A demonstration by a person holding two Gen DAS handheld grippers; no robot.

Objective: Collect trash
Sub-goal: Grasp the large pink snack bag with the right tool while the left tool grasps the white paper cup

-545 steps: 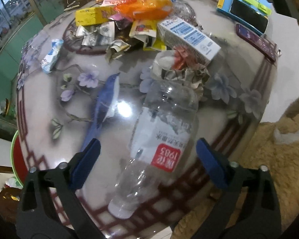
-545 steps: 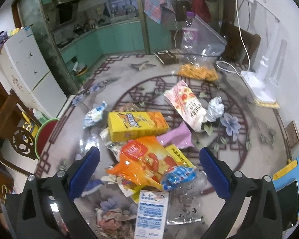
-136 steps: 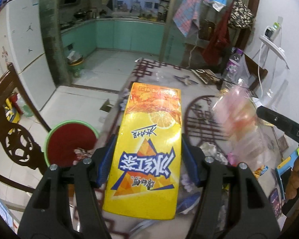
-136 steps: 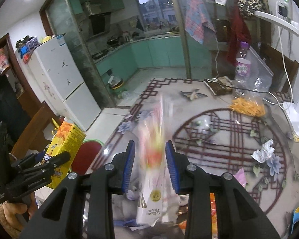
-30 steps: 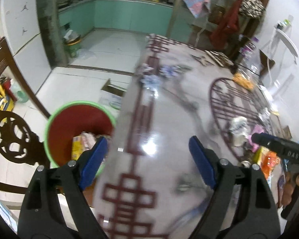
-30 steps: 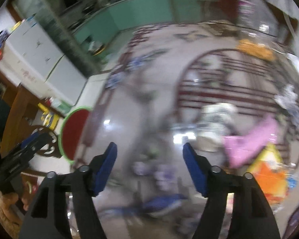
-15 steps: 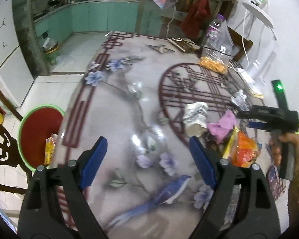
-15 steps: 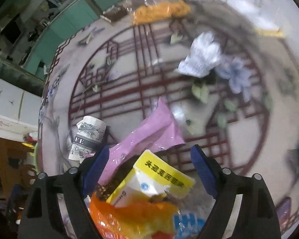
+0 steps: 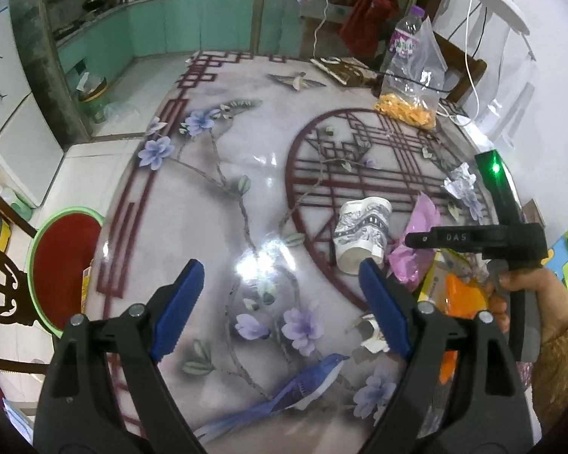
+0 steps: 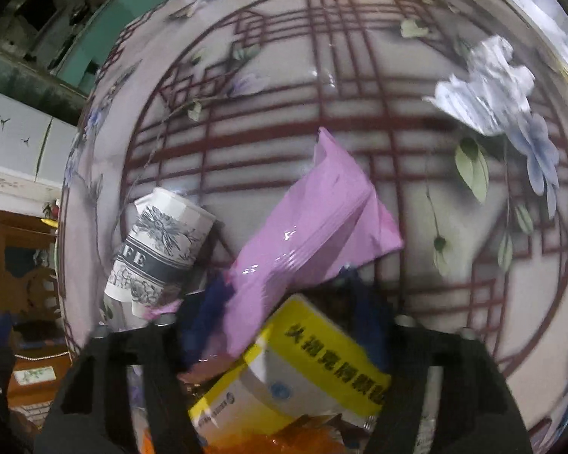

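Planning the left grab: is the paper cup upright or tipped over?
Tipped. The paper cup lies on its side on the table, open mouth facing the left gripper.

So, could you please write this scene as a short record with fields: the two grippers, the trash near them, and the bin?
left gripper: open, empty, above the table
right gripper: closing around the pink wrapper; grip unclear from blur
paper cup: lying on its side, beside the pink wrapper
yellow-and-white packet: under the right gripper
crumpled foil: apart, farther back
bin: on the floor, left of the table
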